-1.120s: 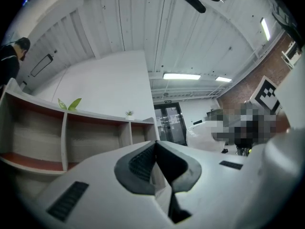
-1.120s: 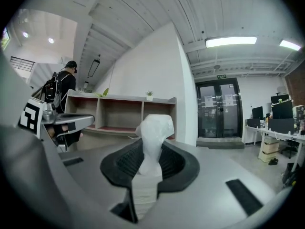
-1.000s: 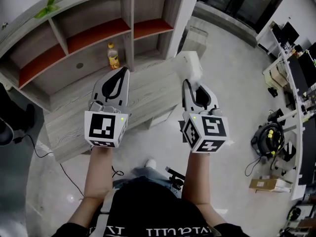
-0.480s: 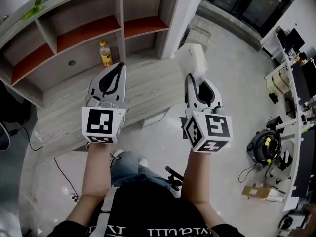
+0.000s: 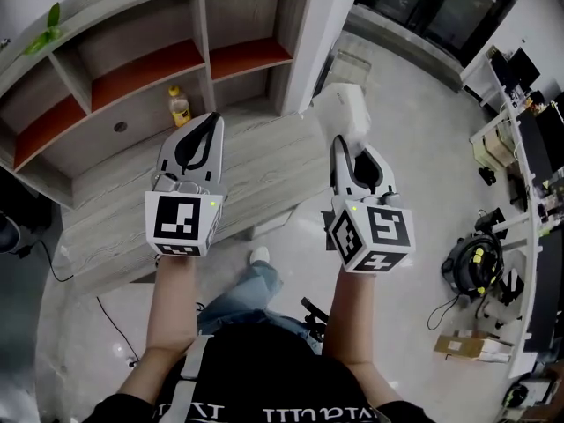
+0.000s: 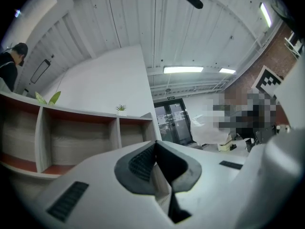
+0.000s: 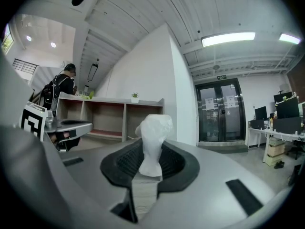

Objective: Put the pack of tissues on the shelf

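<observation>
The pack of tissues (image 5: 344, 109) is a white plastic-wrapped bundle. It sticks out past the tips of my right gripper (image 5: 341, 141), which is shut on its near end. The right gripper view shows the pack (image 7: 153, 142) pinched upright between the dark pads (image 7: 127, 162). My left gripper (image 5: 211, 118) is held level beside it, jaws shut with nothing between them (image 6: 155, 146). Both hang over a low wooden platform (image 5: 264, 161) in front of the shelf (image 5: 159, 60), a wood unit with red-orange boards and open compartments.
A yellow bottle (image 5: 179, 106) stands in a lower compartment. A small plant (image 5: 48, 20) sits on the shelf top. A white column (image 5: 330, 16) borders the shelf on the right. Desks, cables (image 5: 476, 258) and a cardboard box (image 5: 471, 346) lie at right. A person in black (image 7: 62, 87) stands by the shelf.
The shelf and platform have slid left and nearer in the head view as the person steps forward. Both grippers keep their pose; the right one still holds the pack.
</observation>
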`<state>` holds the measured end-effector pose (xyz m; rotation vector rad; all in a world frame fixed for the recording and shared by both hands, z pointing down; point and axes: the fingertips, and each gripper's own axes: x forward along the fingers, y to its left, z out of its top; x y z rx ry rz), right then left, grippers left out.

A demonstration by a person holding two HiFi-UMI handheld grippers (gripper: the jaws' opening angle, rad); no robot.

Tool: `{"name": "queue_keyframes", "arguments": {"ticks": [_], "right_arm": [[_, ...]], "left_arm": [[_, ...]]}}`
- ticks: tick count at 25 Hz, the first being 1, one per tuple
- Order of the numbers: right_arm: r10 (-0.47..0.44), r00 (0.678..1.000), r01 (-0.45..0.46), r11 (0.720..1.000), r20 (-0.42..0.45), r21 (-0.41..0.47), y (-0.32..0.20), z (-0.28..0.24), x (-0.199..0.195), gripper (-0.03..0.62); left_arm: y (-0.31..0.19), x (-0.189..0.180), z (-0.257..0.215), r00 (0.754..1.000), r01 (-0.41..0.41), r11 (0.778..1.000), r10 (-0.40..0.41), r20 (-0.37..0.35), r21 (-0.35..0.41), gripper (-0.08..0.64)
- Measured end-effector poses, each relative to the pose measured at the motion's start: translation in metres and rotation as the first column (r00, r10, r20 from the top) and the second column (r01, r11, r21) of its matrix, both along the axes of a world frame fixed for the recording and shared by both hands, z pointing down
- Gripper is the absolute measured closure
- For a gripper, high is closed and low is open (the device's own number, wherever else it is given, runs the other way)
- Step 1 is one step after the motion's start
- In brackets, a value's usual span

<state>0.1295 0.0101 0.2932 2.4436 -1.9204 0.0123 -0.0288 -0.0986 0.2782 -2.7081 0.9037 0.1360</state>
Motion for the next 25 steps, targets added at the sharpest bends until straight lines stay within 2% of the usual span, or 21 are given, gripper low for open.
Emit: {"name": "queue_keyframes", "arguments": {"ticks": [8,12,18,25], "right_arm": [[-0.053,0.999,0.053,0.998,0.006,0.017,-0.035,-0.004,0.025,0.497],[-0.098,0.995,0.097,0.995,0.018,0.023,-0.06,-0.01,0.046,0.497],[-0.172,0.984,0.171,0.985,0.036,0.026,-0.114,-0.014,0.055,0.497],[-0.218,0.973,0.218,0.976,0.073,0.0,-0.163,-0.011,0.074,0.497]], "left_arm": [[-0.029,0.021,-0.003,0.999,0.044,0.999,-0.044,-0.015,0.006,0.549],[-0.047,0.032,-0.012,0.995,0.094,0.995,-0.094,-0.02,0.021,0.548],[-0.098,0.029,-0.016,0.98,0.19,0.982,-0.19,-0.051,-0.011,0.548],[-0.144,0.041,-0.016,0.971,0.231,0.972,-0.233,-0.057,-0.035,0.549]]}}
